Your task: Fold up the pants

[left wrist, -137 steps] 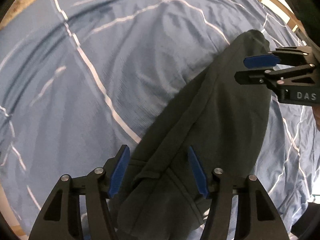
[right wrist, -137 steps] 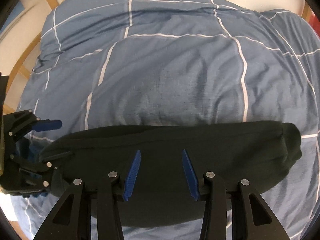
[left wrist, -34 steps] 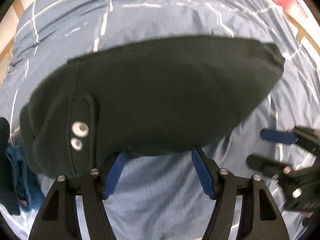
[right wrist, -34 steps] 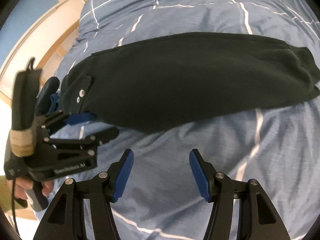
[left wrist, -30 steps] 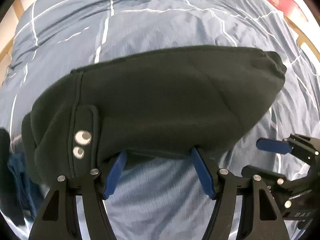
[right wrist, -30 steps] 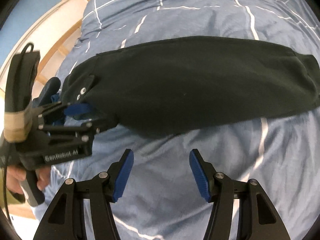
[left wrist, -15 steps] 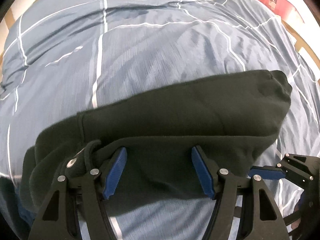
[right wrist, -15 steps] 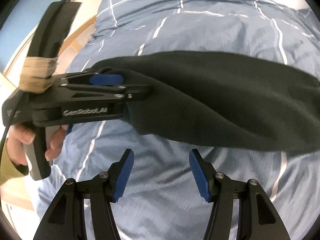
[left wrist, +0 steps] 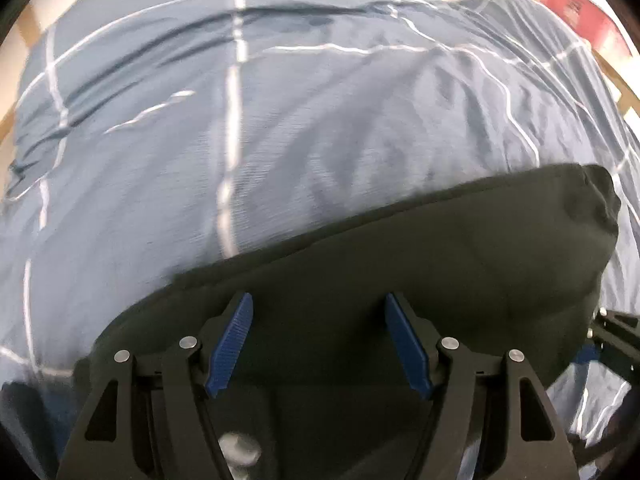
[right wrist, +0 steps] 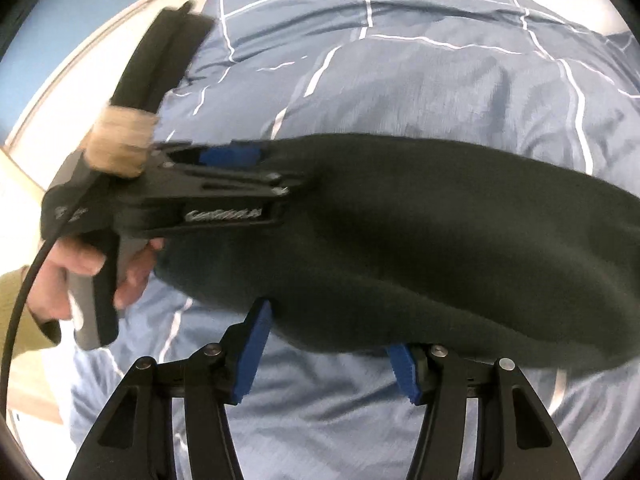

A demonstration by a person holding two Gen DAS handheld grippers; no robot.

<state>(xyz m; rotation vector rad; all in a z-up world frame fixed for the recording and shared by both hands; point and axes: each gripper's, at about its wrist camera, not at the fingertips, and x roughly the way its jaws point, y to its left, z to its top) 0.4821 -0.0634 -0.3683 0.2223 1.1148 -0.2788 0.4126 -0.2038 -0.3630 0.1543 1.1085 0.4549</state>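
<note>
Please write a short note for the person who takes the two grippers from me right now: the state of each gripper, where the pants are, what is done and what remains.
Left gripper: jaws apart, over the near part of the pants, nothing pinched.
Right gripper: jaws apart at the near edge of the pants; the cloth hides one tip, no grip seen.
Pants: one long dark band lying across the blue duvet, both ends free.
Left hand: holds its gripper's handle beside one end of the band.
Done: pants laid out as a narrow strip.
Left: probably grip the ends, fold the band across its length, smooth it.
</note>
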